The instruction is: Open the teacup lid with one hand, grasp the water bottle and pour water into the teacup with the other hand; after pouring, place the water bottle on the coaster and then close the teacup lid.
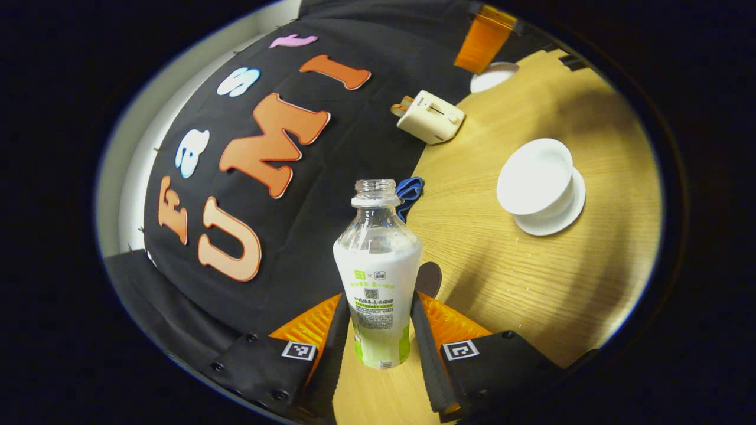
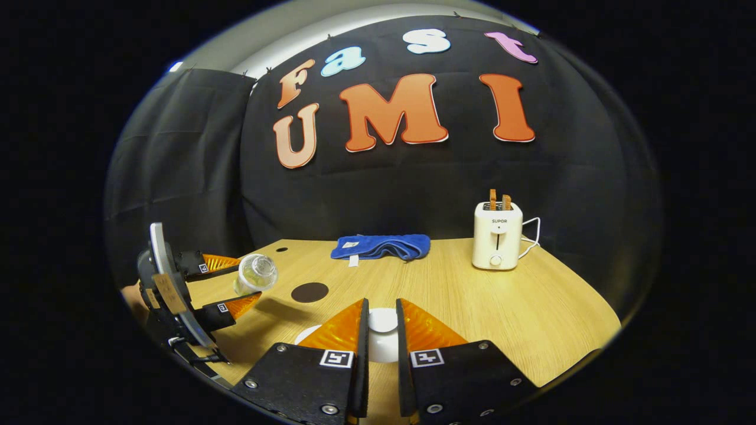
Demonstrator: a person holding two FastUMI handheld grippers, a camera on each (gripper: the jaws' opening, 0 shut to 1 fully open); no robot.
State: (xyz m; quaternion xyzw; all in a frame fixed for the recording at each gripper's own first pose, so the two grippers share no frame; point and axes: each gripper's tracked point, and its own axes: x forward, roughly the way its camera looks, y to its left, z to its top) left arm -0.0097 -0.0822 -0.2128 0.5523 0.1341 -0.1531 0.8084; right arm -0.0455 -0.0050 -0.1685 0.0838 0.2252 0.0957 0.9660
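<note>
Wooden table (image 2: 531, 307): left tongs (image 1: 381, 330) clamping bottle (image 1: 378, 277), right tongs (image 2: 382, 330) pinching half-hidden lid (image 2: 383, 321).

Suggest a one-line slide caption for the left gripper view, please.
Left gripper holds the uncapped water bottle upright, the lidless teacup waiting on its saucer.

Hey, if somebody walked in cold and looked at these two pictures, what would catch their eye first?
Probably the uncapped water bottle, clamped between the left gripper's fingers and tilted over the wooden table. Next, the open white teacup on its saucer, to the right in the left gripper view. Then the right gripper, closed around the white lid.
</note>
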